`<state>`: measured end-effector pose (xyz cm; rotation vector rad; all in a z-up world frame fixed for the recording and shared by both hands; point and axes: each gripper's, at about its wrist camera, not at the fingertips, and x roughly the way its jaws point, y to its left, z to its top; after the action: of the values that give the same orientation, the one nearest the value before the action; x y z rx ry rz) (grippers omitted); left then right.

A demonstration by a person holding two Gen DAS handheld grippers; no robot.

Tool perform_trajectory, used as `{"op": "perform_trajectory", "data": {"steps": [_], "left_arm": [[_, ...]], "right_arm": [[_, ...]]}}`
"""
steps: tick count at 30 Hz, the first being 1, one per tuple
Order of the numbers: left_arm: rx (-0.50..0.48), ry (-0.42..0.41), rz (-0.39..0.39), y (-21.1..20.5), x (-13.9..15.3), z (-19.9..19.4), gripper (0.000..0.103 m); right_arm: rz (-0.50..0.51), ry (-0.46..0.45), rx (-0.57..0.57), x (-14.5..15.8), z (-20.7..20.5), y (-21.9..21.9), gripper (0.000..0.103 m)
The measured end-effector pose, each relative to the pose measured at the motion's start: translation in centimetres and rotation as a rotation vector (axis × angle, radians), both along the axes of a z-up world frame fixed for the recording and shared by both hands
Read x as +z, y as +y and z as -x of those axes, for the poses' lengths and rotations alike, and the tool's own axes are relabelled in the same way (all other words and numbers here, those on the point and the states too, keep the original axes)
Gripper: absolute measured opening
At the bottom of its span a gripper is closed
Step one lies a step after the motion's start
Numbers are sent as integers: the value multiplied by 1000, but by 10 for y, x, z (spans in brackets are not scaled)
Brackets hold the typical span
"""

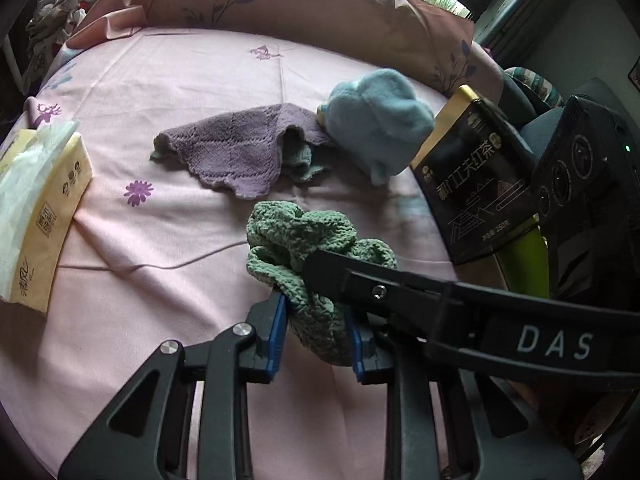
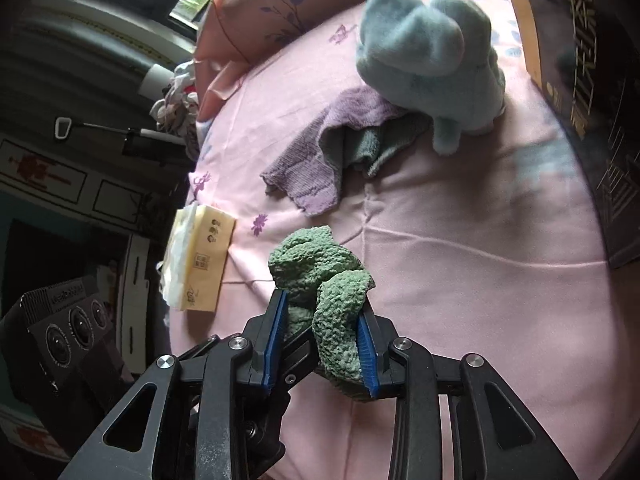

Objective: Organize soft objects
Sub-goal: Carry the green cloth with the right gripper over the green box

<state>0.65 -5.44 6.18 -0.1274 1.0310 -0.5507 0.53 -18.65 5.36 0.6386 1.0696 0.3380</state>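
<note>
- Green knitted cloth [image 1: 298,240] bunched above the pink bed sheet [image 1: 160,320], pinched from two sides.
- Left gripper [image 1: 318,330]: jaws closed tight on the cloth's lower fold.
- Right gripper [image 2: 322,340]: jaws part-closed around another fold, pads pressing on it.
- Risk: pulling apart unevenly, a fold slipping from the looser right grip and dropping in a heap.
- Risk: snagging knit on a pad edge.
- Left view only: black tea box [image 1: 476,180] upright beside blue plush toy [image 1: 376,120]; tissue pack [image 1: 40,208] whole.
- Right view only: grey cloth tucked under purple towel [image 2: 320,160].
</note>
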Motion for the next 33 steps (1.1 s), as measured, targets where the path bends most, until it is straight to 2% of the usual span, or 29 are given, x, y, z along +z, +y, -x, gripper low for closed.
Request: {"op": "perform_trajectory", "data": {"steps": [2,6,9,12,18,20,22,26,29,33], "left_arm": [[-7,-41,37,-4,16,3,23],[-50,-166,87,-27,55,14,23],[-99,-239,137,-56,84,25,23],[-188,-278,170,-97,102,37,23],[-378,-299,205,-181,112,57,23],[-448,-291,202,-205,110,60,25],[-486,-270,212,-224,108,60,26],[-521,-230,237,-250,101,55,27],[-509,-207,199,-267,94,52,39],[-482,-222,173,-271,88,51,63]], "right_arm": [[9,-64,-12,19,7,-7,35],[-49,-186,-81,55,26,-39,35],[-66,-292,-165,82,49,-72,35],[-34,-374,-295,101,79,-110,35],[-12,-454,-552,107,131,-184,36],[43,-465,-631,107,144,-200,36],[82,-480,-695,108,153,-212,36],[63,-500,-764,105,162,-234,36],[125,-472,-828,101,166,-241,36],[132,-466,-875,98,173,-249,36]]}}
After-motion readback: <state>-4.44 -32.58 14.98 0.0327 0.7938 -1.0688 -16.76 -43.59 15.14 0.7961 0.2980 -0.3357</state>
